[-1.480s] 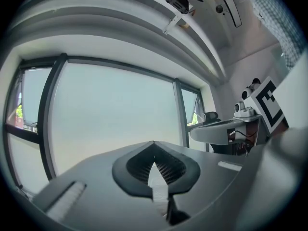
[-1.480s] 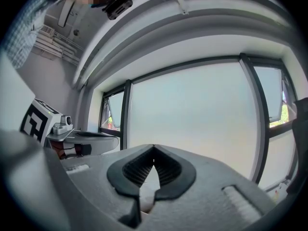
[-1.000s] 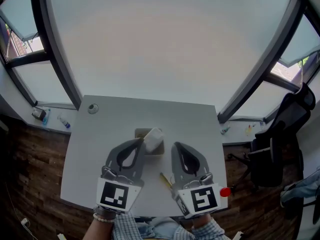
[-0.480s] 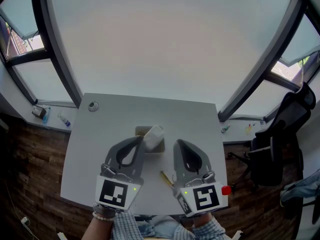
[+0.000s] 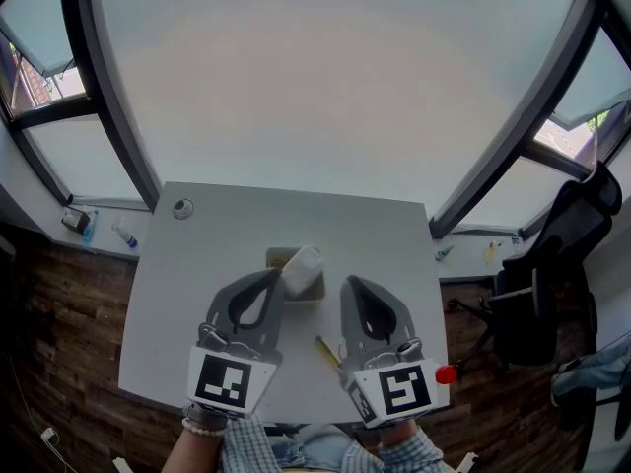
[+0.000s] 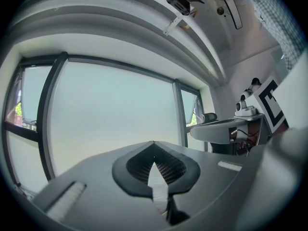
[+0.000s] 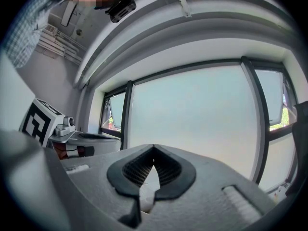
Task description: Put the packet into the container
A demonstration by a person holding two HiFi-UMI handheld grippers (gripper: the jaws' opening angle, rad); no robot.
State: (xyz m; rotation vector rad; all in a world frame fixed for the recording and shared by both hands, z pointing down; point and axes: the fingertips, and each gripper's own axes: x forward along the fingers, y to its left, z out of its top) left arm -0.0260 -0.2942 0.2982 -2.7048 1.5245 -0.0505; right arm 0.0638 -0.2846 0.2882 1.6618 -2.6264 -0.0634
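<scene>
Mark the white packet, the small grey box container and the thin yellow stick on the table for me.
white packet (image 5: 304, 262), head view, on its middle.
small grey box container (image 5: 277, 259), head view, on its far left rim.
thin yellow stick (image 5: 326, 351), head view, on its mid-length.

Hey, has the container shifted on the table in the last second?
No. The container sits in the same spot, with the same gap to the far edge of the table.

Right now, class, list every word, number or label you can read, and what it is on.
No readable text anywhere.
The left marker cube and right marker cube: square patterns, no letters.
The bottles on the sill: labels too small.
The packet: no print visible.
</scene>
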